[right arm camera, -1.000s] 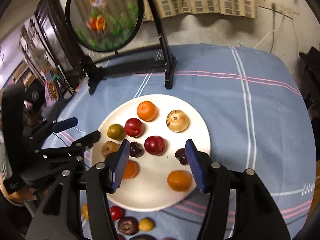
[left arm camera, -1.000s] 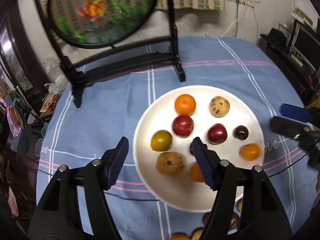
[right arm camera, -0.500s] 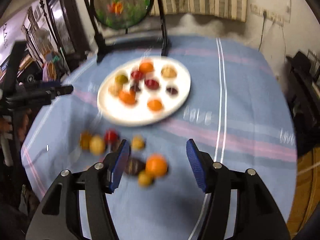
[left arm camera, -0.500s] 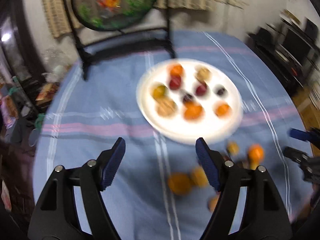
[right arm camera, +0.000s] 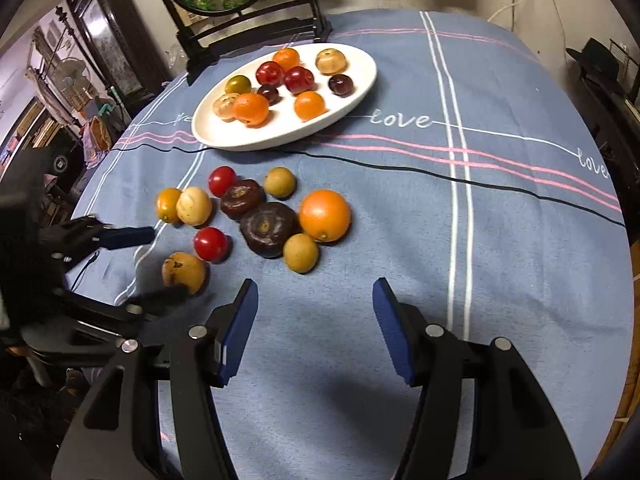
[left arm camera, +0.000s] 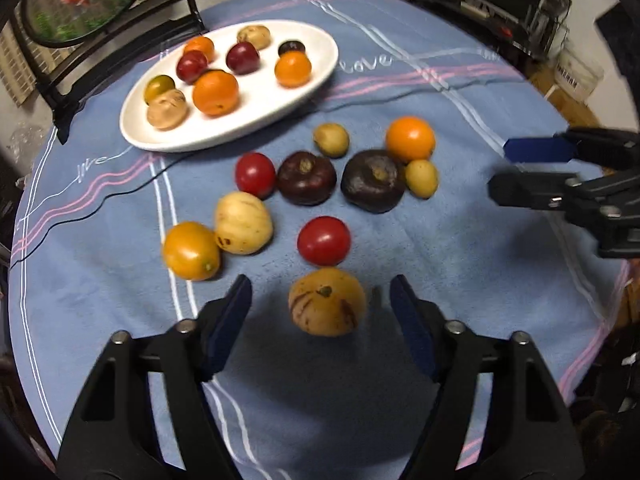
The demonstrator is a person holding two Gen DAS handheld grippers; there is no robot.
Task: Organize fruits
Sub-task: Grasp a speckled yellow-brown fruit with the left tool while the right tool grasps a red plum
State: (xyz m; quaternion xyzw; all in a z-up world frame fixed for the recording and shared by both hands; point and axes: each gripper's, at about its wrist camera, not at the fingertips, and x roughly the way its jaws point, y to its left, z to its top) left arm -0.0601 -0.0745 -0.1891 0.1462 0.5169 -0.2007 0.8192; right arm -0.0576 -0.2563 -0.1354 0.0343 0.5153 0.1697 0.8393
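Observation:
A white plate [left arm camera: 256, 120] [right arm camera: 360, 92] holds several fruits at the far side of the blue cloth. Several loose fruits lie in front of it. In the left wrist view my left gripper [left arm camera: 322, 308] is open, and a tan speckled fruit [left arm camera: 327, 301] lies between its fingers on the cloth. A red tomato [left arm camera: 324, 240] and two dark purple fruits [left arm camera: 374, 181] lie just beyond. In the right wrist view my right gripper [right arm camera: 314, 312] is open and empty, just short of a small yellow fruit [right arm camera: 301, 252] and a large orange [right arm camera: 325, 215].
A round embroidered screen on a black stand [right arm camera: 248, 32] rises behind the plate. A black cable [right arm camera: 440, 176] crosses the cloth in front of the plate. Dark furniture and clutter surround the round table, whose cloth edge [right arm camera: 624, 280] drops at the right.
Both grippers have pulled back from the plate toward the near side. The loose fruits are now close in front of them, and the tan fruit sits between my left fingers.

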